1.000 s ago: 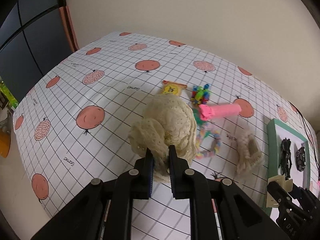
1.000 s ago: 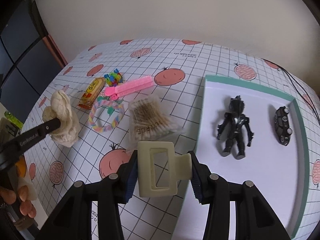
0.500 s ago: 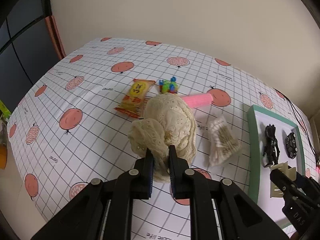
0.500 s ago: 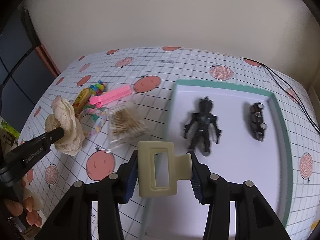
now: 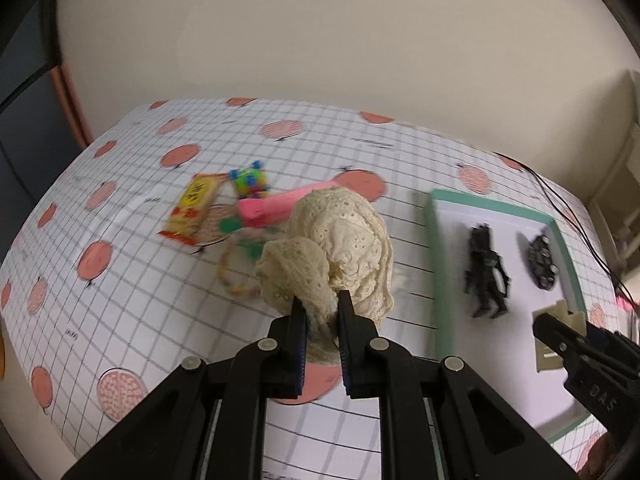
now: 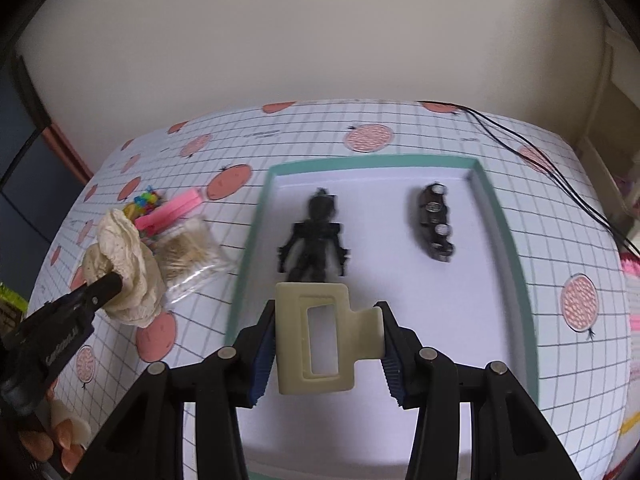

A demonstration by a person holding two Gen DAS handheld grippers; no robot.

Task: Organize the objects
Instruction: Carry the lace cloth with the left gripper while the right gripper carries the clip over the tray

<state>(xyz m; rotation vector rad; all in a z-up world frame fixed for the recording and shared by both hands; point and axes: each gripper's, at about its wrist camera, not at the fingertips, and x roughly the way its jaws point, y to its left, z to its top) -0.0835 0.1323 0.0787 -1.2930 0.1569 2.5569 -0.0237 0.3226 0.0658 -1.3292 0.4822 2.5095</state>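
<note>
1. Over the near end of the teal-rimmed tray (image 6: 500,216), the right gripper (image 6: 326,344) is clamped on a cream hair claw clip (image 6: 316,338), jaws pressing its two sides. Clip hangs above white tray floor, at 6 o'clock from the black action figure (image 6: 314,236); black toy car (image 6: 434,222) lies at 1 o'clock from clip, apart from the figure.
2. L side: left gripper (image 5: 322,320) is closed on a gathered fold of the cream lace scrunchie (image 5: 344,248), held above the grid-and-fruit tablecloth (image 5: 120,280), w/ tray (image 5: 438,264) at approx 3 o'clock from it.
3. Loose items on the cloth at 10–11 o'clock from scrunchie: yellow snack packet (image 5: 192,210), bright bead toy (image 5: 250,180), pink clip (image 5: 276,206), pastel bracelet (image 5: 230,272). Bag of cotton swabs (image 6: 192,256) sits just beside tray's L rim.
4. Risks, as judged: clip is hard, smooth plastic; dropped from height it could bounce and knock the figure, or skid vs. the rim. Lower first, then open.
5. Scrunchie is soft, gripped by one fold only; a quick swing may let it slip out short of the tray, prob. onto swab bag.
6. Both tools converge on one tray, so a collision is poss. if moved together.
7. Writing: left gripper arm shows letters in right view, partly legible, not sure of wording. Packet print and cloth words too blurred to read.
</note>
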